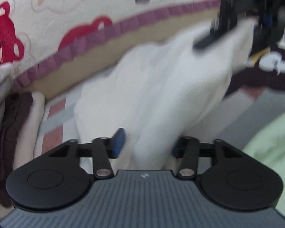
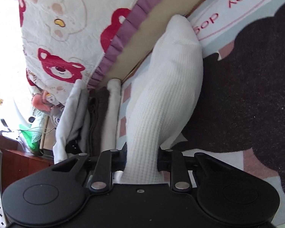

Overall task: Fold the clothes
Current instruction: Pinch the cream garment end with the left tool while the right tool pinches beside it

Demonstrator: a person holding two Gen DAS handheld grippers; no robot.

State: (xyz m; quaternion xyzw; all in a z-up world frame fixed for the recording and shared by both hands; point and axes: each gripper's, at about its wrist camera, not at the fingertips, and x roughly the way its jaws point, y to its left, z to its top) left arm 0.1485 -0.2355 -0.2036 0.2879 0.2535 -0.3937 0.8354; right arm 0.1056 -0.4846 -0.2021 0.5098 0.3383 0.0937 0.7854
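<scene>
A white waffle-knit garment (image 1: pixel 161 87) hangs stretched and blurred across the left wrist view. Its lower end is bunched between the blue pads (image 1: pixel 119 142) of my left gripper (image 1: pixel 148 146). The jaws stand partly apart, and the left pad sits a little off the cloth. At the upper right a black finger (image 1: pixel 209 38) of the other gripper grips the garment's far end. In the right wrist view my right gripper (image 2: pixel 141 157) is shut on the same garment (image 2: pixel 167 87), which runs away from it to a rounded end near the bed.
A bear-print quilt (image 2: pixel 57 38) with a purple frill hangs off the bed at the back. Folded clothes (image 2: pixel 96 110) are stacked at the left by the bed. A patterned floor mat (image 2: pixel 237 95) lies below. Pale green cloth (image 1: pixel 271 152) is at the right, near a person's dark printed top (image 1: pixel 273 64).
</scene>
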